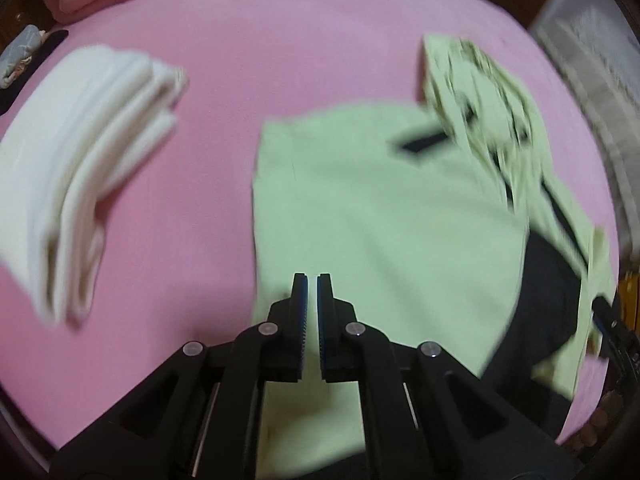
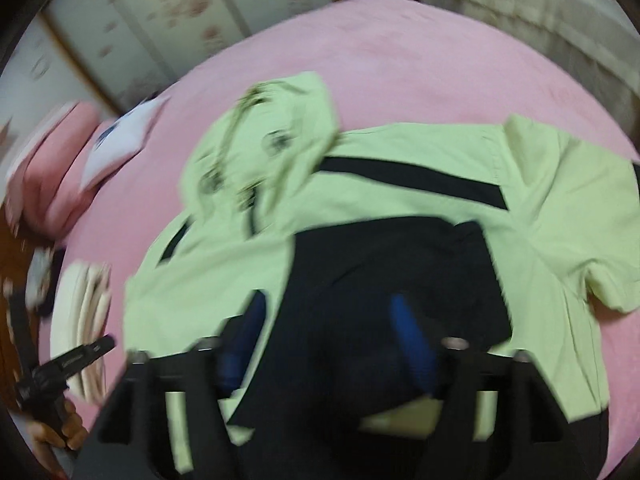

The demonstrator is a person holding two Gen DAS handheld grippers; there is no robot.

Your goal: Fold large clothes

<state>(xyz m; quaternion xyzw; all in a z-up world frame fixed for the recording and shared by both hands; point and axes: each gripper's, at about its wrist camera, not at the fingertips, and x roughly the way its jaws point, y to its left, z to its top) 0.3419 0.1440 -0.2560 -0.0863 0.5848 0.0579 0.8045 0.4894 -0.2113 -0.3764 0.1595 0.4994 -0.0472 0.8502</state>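
Pink bed (image 2: 400,80), green jacket (image 2: 400,148) lying crosswise, hood (image 2: 260,140) far side, left gripper (image 1: 312,280) closed, right gripper (image 2: 332,312) spread.

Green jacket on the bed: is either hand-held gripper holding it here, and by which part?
Neither. The left hand-held gripper is shut on nothing above the green jacket; the right hand-held gripper is open and empty over its black panel.

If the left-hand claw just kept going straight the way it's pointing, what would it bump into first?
Most likely the light green garment spread on the pink bed. The left gripper points down over it, nothing between, though depth is hard to judge.
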